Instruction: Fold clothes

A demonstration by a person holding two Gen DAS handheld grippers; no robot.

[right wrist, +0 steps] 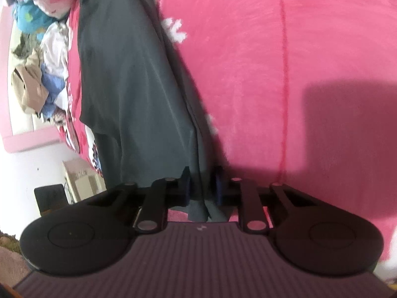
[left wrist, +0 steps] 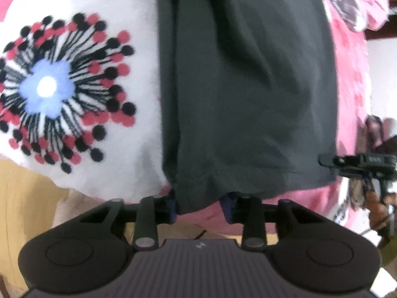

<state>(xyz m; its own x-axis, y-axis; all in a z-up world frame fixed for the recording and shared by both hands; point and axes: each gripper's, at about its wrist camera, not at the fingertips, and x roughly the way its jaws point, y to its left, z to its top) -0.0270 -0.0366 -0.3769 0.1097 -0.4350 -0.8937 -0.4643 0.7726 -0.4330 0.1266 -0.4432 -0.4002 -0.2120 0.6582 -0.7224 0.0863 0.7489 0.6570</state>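
A dark grey garment [left wrist: 245, 92] lies stretched over a pink and white flowered bedspread [left wrist: 62, 87]. My left gripper [left wrist: 199, 204] is shut on the garment's near hem at its left corner. In the right wrist view the same garment [right wrist: 129, 87] runs away from me in a long strip, and my right gripper [right wrist: 202, 186] is shut on its near edge. The right gripper also shows at the right edge of the left wrist view [left wrist: 357, 161], at the garment's other corner.
A heap of other clothes [right wrist: 42, 57] lies at the far left of the bed, and some crumpled pink cloth [left wrist: 357, 2] at the far right. The pink bedspread [right wrist: 285, 62] stretches to the right. Wooden floor [left wrist: 24, 193] shows below the bed edge.
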